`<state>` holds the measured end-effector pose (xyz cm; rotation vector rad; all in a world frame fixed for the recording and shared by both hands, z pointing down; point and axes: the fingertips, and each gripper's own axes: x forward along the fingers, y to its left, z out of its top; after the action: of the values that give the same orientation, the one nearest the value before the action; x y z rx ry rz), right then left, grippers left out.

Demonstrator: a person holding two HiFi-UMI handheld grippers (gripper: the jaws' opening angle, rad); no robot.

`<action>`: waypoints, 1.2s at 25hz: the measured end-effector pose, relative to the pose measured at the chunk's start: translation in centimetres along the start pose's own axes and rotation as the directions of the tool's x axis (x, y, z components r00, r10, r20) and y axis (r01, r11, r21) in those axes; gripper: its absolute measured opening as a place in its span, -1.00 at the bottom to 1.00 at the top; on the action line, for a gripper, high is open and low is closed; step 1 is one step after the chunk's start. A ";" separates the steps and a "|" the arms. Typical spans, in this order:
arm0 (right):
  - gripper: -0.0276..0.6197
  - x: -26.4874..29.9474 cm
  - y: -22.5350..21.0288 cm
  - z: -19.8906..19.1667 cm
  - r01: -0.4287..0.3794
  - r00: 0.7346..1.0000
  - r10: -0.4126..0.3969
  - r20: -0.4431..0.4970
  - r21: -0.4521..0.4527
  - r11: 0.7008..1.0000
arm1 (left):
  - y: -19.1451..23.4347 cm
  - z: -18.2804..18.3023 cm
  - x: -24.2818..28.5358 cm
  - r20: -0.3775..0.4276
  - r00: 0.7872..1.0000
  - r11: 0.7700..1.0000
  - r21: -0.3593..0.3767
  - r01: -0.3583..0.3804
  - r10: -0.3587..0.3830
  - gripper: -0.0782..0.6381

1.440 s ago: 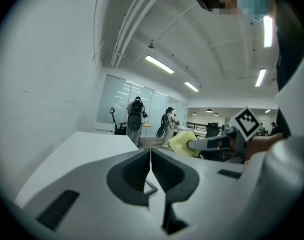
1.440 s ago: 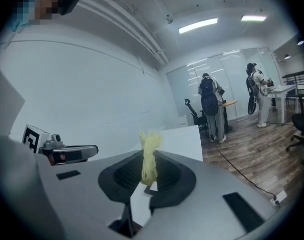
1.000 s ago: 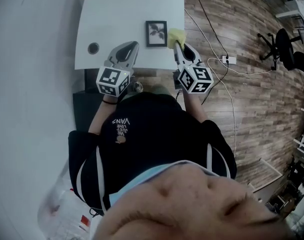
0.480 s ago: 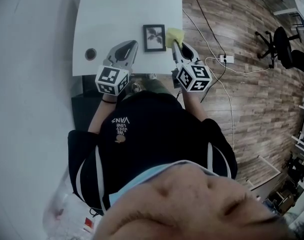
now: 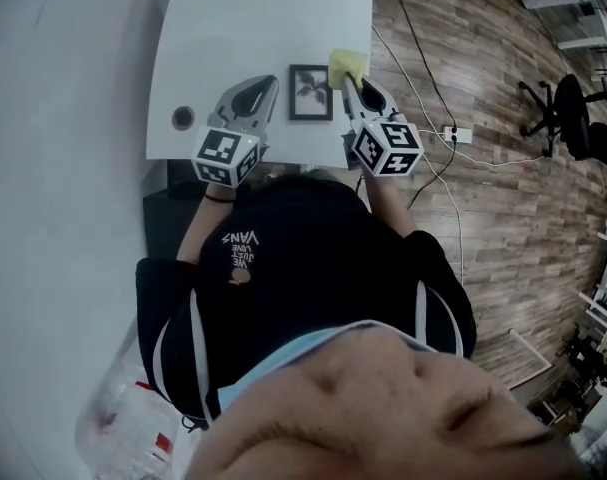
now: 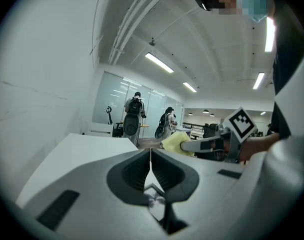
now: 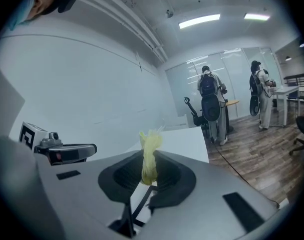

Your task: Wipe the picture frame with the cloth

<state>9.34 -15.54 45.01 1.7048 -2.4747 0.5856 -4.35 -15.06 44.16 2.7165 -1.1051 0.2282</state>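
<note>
Picture frame (image 5: 311, 92) lies on the white worktop (image 5: 253, 18) between both grippers. The right gripper (image 5: 350, 82) has its fingers pinching the yellow cloth (image 5: 347, 65); the left gripper (image 5: 271, 83) has its fingers pressed together, empty.

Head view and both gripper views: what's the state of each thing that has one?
left gripper: fingers shut, nothing between them, held over the table left of the frame.
right gripper: fingers shut on the cloth.
cloth: yellow, bunched, pinched in the right gripper, at the frame's far right corner; contact unclear.
picture frame: lying flat on the table, face up, not gripped.
</note>
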 end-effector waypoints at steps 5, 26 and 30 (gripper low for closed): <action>-0.77 1.3 -0.6 0.6 -0.015 1.000 0.015 -0.001 -0.004 1.000 | 0.7 0.4 1.3 0.003 1.000 1.000 -0.001 -0.010 0.010 -0.73; -0.77 7.1 0.1 -2.9 -0.119 0.985 0.120 -0.127 0.009 0.993 | 2.9 -0.4 0.8 -0.028 0.993 0.993 -0.032 -0.116 0.115 -0.73; -0.77 8.3 0.3 -4.8 -0.134 0.975 0.133 -0.180 0.004 0.991 | 3.2 -0.8 0.2 -0.037 0.989 0.989 -0.040 -0.142 0.140 -0.73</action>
<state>5.21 -21.06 51.65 1.4208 -2.4719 0.7074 -6.47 -17.22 45.36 2.5905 -1.2789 0.2682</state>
